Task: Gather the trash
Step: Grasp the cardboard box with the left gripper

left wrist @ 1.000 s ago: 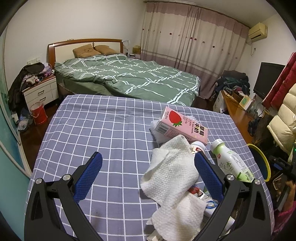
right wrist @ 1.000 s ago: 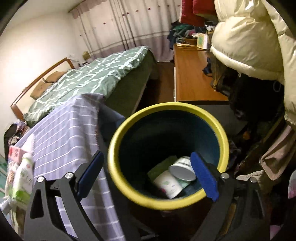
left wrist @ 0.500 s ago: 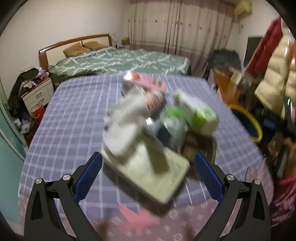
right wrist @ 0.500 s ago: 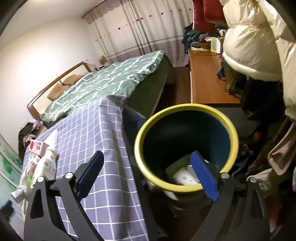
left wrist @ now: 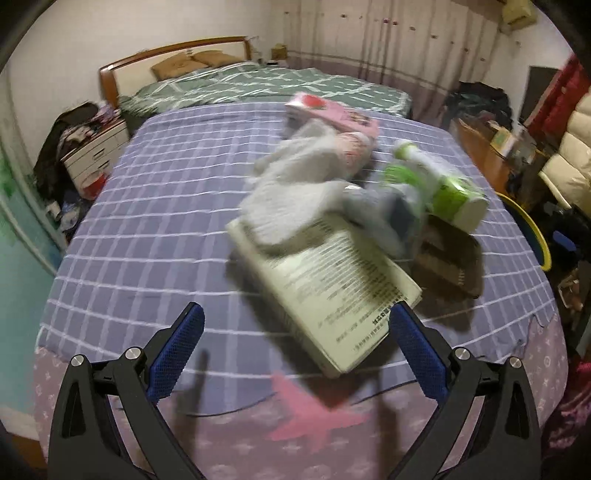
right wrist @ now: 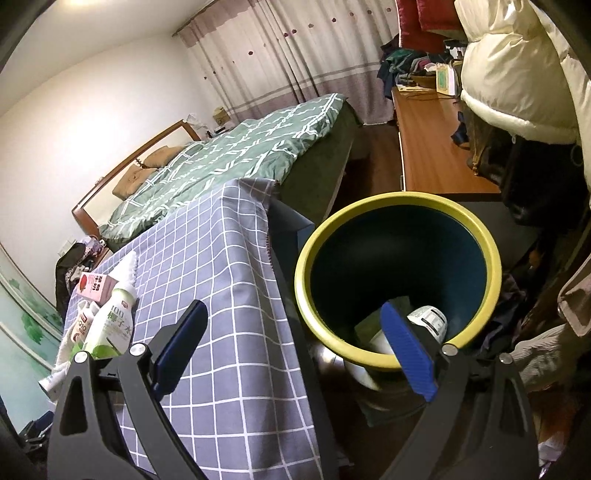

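A lived-in home bedroom: a bed with green checked quilt and wooden headboard, a nightstand heaped with clothes, floor-length curtains, a wall air conditioner, and a padded coat above a wooden desk.

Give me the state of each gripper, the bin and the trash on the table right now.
Left gripper: open, empty, over the near table edge.
Right gripper: open, empty, between table and bin.
Bin: upright, some trash already at the bottom.
Green bottle: lying on the table.
Pink carton: lying flat.
White cloth: crumpled on the pile, blurred.
Flat box: lying under the cloth.
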`<state>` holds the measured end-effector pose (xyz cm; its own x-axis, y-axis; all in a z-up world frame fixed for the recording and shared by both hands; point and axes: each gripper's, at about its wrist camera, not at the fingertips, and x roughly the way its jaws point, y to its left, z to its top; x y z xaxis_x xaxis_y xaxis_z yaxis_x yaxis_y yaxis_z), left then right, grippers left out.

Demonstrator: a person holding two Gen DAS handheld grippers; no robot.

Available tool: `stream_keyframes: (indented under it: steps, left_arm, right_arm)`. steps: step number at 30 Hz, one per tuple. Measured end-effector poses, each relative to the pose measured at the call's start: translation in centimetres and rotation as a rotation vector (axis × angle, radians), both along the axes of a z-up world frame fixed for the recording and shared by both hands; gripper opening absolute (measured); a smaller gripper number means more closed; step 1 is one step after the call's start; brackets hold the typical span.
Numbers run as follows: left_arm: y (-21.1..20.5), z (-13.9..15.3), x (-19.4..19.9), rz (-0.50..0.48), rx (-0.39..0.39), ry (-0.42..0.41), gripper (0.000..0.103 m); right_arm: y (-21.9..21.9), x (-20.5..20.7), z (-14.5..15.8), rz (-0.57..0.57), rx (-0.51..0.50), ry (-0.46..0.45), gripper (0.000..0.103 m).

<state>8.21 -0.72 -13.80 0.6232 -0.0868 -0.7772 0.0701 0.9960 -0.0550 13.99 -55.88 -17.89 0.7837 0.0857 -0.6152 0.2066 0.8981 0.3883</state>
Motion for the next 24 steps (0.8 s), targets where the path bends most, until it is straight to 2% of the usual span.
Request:
stream_keyframes:
  steps: [5,9,12,17,21,24]
  left_arm:
    - [3.4,0.4,-0.3,0.104,-0.007,0.005,0.099]
    - [2.2,0.6,-0.5,0.052,-0.079,0.008,0.099]
    - [0.3,0.4,-0.3,0.016,-0.057,0.009,0.099]
    - [-0.7,-0.1,0.8,0.028,-0.029,0.036,0.099]
    - [-0.6,-0.4,1.6,0.030,-0.033,0.050,0.092]
    - [-0.2,-0.4,2.5,0.052,-0.050,0.059,0.091]
  right_arm:
    - [0.6,0.3,0.2,0.017,-0.002,-0.003,0.090]
    - [1.1,0.4,0.5,0.030,-0.002,-0.011,0.090]
    - [1.3,0.4,0.6,0.039,0.005,-0.015,0.090]
    - [1.1,0.3,0.6,0.040,0.011,-0.014,0.090]
    - [0.7,0.5,0.1,0.036,0.029,-0.002,0.090]
    - [0.7,0.6,-0.2,0.040,0.035,0.003,0.090]
